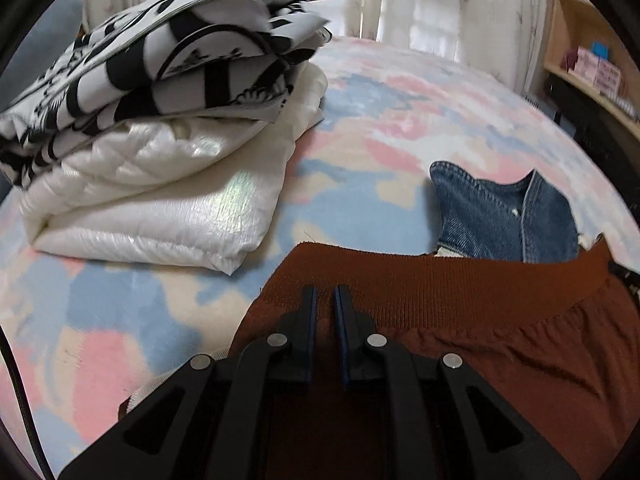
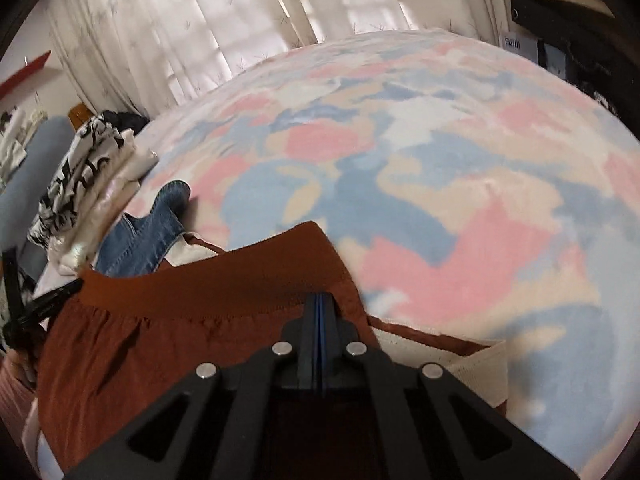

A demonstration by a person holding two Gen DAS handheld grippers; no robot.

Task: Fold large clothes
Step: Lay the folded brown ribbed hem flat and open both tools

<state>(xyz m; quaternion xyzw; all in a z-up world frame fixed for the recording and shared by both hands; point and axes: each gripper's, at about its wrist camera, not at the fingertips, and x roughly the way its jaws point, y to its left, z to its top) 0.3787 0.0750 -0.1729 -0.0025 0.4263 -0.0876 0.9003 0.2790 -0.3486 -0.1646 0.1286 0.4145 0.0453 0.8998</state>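
Observation:
A rust-brown garment (image 1: 460, 292) with a ribbed waistband is stretched between both grippers above the bed. My left gripper (image 1: 326, 294) is nearly closed, its blue pads pinching the fabric just below the waistband's left end. In the right wrist view the same gripper (image 2: 44, 300) shows at the left edge, gripping that corner. My right gripper (image 2: 319, 300) has its pads pressed together on the garment (image 2: 180, 320) near the waistband's right end. The cloth below both grippers hangs out of sight.
A pastel pink, blue and cream blanket (image 2: 440, 184) covers the bed. A folded stack lies at the left: a white quilted piece (image 1: 168, 208) under a black-and-white patterned one (image 1: 160, 56). A denim garment (image 1: 508, 216) lies behind the waistband. Curtains (image 1: 420, 0) and a shelf (image 1: 592, 64) stand beyond.

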